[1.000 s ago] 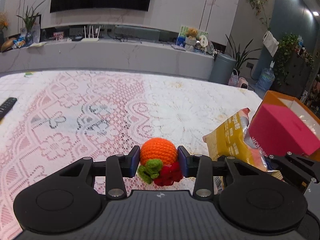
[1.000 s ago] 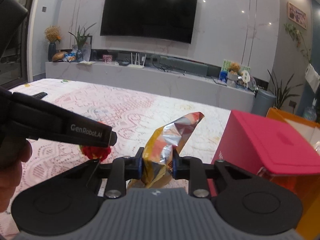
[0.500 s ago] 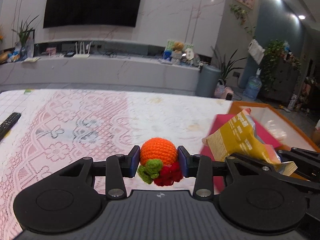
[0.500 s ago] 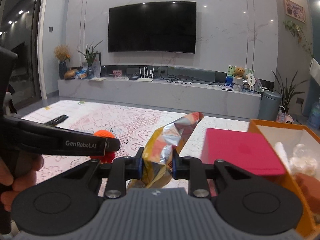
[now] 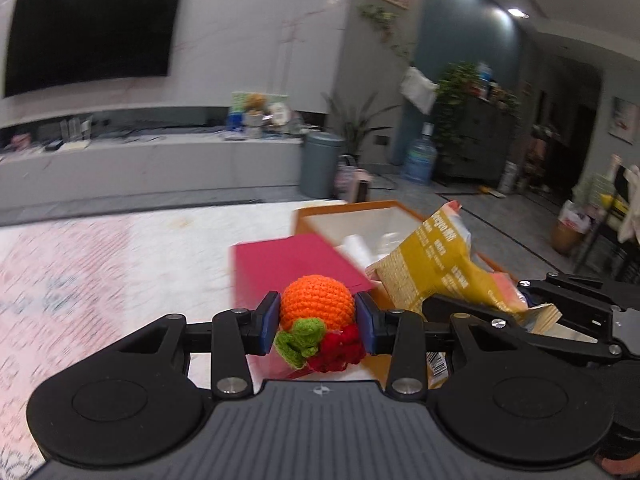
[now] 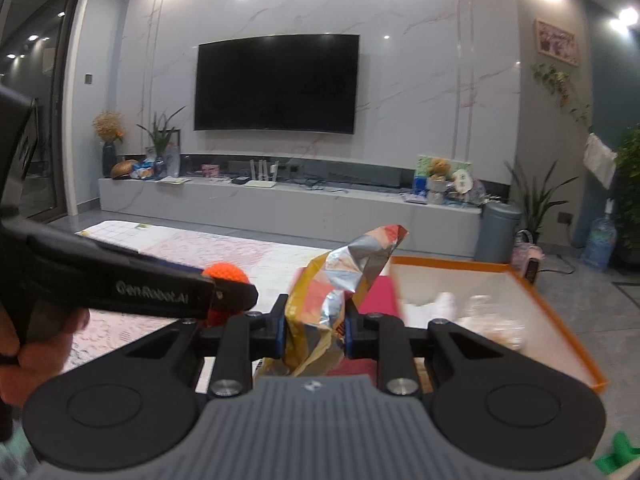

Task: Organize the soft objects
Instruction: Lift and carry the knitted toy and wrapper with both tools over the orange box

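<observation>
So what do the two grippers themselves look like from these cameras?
Both look the same: matte black linkage arms with silver pivot screws, two round black discs at the base, a ribbed grey centre plate with a small logo, and blue pads on the fingers. The left gripper shows white "GenRobot.AI" lettering on its side in the right view. The right gripper matches. No cables or sleeves show.

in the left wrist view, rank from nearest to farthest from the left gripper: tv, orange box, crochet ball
1. Crochet ball, held in the left gripper.
2. Orange box, just ahead, to the right.
3. TV, on the far wall, upper left.
</observation>
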The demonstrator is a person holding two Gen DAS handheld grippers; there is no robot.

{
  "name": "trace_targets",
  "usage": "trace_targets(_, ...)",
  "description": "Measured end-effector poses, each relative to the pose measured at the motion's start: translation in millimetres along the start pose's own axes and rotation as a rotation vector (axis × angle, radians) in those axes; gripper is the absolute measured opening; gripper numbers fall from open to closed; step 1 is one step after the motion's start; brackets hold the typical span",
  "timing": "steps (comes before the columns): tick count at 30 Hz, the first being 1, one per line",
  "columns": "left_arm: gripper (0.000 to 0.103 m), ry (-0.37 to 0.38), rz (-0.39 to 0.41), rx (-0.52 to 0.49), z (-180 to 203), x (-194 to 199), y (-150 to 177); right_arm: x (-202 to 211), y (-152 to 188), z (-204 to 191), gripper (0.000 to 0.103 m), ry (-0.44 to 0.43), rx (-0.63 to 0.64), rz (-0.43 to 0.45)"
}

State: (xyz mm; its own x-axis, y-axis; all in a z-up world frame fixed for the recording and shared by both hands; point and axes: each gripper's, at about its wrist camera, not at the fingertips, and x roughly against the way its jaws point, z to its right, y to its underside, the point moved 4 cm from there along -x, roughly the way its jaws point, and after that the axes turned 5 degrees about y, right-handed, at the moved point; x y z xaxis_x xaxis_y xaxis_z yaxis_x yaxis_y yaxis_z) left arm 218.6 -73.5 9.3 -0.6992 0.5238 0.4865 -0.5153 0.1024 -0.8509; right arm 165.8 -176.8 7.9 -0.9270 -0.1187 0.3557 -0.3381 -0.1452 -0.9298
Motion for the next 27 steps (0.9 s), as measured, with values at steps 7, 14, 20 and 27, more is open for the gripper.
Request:
trace_targets(7,0.045,0.078,-0.042,-0.104,53,-50,-25,15,-2,72,0.024,0.09,0.056,-0.02)
trace_targets(14,0.045,0.083,-0.108,-0.192,77,-105,-47,-20,-6,145,0.024,0.097,0.092,-0.099)
trace_targets(20,0.045,0.047,-0.184,-0.234,75,-144,-51,-69,-13,186,0.024,0.084,0.105,-0.178)
trace_targets(27,0.045,0.004,-0.286,-0.26,69,-187,-42,-132,-17,203,0.024,0.082,0.221,-0.23)
